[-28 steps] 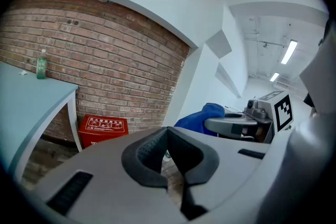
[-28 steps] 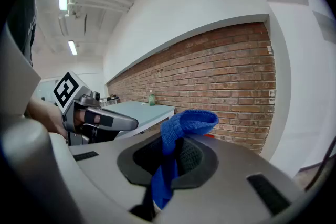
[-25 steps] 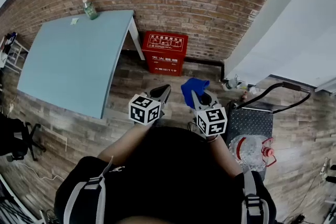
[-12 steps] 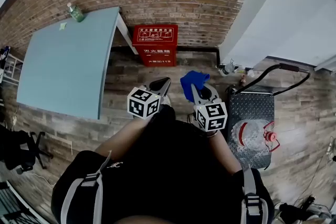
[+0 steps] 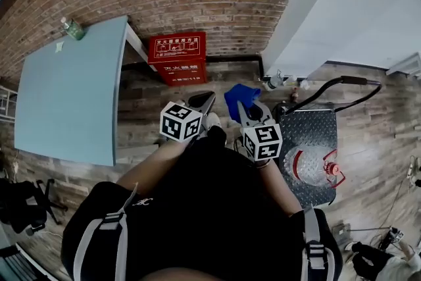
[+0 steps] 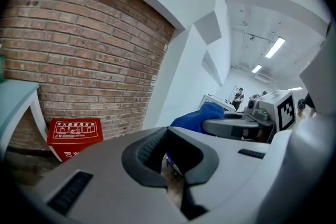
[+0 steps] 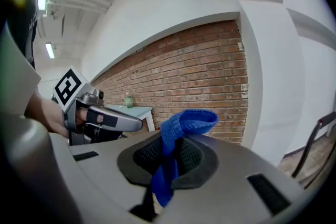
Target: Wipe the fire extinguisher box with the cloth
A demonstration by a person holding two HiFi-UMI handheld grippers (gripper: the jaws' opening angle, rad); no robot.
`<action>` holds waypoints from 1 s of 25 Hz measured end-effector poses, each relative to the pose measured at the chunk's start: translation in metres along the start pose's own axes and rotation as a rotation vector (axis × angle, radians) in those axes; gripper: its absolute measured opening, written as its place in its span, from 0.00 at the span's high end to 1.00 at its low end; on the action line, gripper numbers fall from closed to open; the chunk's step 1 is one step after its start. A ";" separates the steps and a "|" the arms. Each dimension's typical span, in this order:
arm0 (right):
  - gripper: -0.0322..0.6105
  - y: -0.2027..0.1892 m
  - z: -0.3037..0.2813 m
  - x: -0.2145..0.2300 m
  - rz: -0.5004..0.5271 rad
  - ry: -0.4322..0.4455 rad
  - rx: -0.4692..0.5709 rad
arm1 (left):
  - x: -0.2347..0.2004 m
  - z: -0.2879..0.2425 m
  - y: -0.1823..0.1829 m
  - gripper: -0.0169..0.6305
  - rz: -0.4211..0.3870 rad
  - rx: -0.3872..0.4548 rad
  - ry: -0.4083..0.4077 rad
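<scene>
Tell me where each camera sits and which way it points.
Head view: on the person's head, facing steeply down at the fire extinguisher box, the person's arms, left gripper and right gripper.
Left gripper view: on the left gripper, facing the brick wall along its shut jaws.
Right gripper view: on the right gripper, facing the wall along jaws shut on the cloth.
Shared: each gripper view shows the other gripper.
</scene>
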State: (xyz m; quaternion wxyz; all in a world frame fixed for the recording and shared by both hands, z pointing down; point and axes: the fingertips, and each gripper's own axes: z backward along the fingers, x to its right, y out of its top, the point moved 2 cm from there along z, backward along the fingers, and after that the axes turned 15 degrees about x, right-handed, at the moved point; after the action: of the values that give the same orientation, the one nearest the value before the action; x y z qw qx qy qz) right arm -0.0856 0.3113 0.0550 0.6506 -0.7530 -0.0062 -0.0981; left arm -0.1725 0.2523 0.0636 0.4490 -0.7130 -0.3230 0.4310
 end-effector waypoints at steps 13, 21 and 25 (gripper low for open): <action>0.89 0.016 -0.022 0.094 -0.016 -0.135 -0.012 | -0.009 -0.095 0.018 0.98 0.018 -0.059 -0.073; 0.89 0.026 -0.065 0.134 -0.056 -0.142 0.004 | -0.032 -0.155 0.044 0.98 -0.006 -0.086 -0.079; 0.89 0.023 -0.095 0.148 -0.064 -0.114 -0.017 | -0.049 -0.171 0.045 0.98 -0.012 -0.107 -0.069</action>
State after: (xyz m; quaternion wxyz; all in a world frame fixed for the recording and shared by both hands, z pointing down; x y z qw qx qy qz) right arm 0.0496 0.1966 0.0680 0.6391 -0.7624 -0.0665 -0.0761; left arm -0.0353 0.1317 0.0762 0.4015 -0.7188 -0.3648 0.4348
